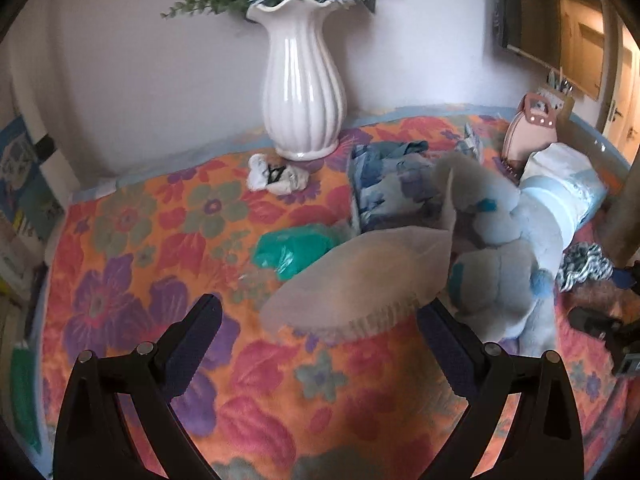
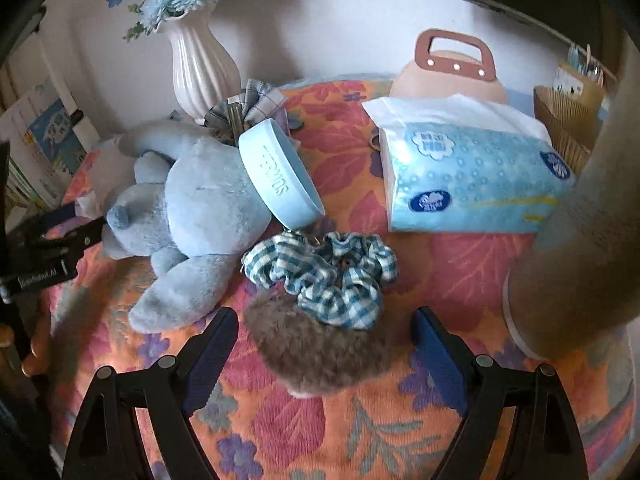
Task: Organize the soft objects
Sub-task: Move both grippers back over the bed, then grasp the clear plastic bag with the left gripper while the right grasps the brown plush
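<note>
A pale blue plush toy [image 2: 192, 200] lies on the flowered cloth [image 2: 400, 420]; it also shows in the left wrist view [image 1: 508, 264]. A beige pad [image 1: 352, 284] lies just ahead of my open left gripper [image 1: 320, 316]. A brown fuzzy piece [image 2: 320, 348] lies between the fingers of my open right gripper [image 2: 324, 320], with a blue checked scrunchie [image 2: 332, 272] touching its far side. A rolled white sock [image 1: 276, 176], a green bag [image 1: 292, 252] and a blue flowered cloth [image 1: 396, 184] lie further back.
A white vase [image 1: 304, 88] with blue flowers stands at the back by the wall. A tissue pack [image 2: 472, 180], a pink handbag [image 2: 452, 68] and a blue bowl [image 2: 280, 176] leaning on the plush are at the right. A sleeved arm [image 2: 580, 240] crosses the right edge.
</note>
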`<action>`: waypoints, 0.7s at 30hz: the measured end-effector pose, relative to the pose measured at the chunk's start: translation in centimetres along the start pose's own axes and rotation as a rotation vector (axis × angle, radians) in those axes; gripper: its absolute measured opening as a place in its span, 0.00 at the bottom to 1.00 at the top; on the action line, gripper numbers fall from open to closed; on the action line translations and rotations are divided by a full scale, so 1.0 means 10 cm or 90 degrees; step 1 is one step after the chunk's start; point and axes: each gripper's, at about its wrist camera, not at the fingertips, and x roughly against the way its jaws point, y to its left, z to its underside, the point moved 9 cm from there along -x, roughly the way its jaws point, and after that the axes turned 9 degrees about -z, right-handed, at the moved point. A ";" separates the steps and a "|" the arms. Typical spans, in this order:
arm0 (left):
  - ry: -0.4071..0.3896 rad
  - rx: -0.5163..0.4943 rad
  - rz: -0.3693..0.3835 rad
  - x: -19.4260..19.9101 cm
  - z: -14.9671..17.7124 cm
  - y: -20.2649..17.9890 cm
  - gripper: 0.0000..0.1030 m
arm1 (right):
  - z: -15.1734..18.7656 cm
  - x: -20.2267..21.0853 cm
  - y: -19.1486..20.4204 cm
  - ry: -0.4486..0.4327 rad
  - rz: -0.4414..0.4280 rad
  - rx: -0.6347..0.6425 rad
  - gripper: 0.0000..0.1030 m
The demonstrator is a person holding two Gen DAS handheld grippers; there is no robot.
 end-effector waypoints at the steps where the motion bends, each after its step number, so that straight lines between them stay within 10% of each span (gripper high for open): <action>1: -0.006 0.010 0.012 0.01 -0.01 -0.02 0.93 | -0.01 -0.02 0.01 0.000 0.004 0.007 0.85; 8: -0.001 0.039 0.084 0.09 0.04 -0.08 0.42 | 0.00 0.03 -0.01 -0.016 0.028 0.013 0.55; 21: 0.053 0.203 0.138 0.58 0.59 0.16 0.33 | 0.05 0.07 0.06 -0.019 0.027 0.028 0.52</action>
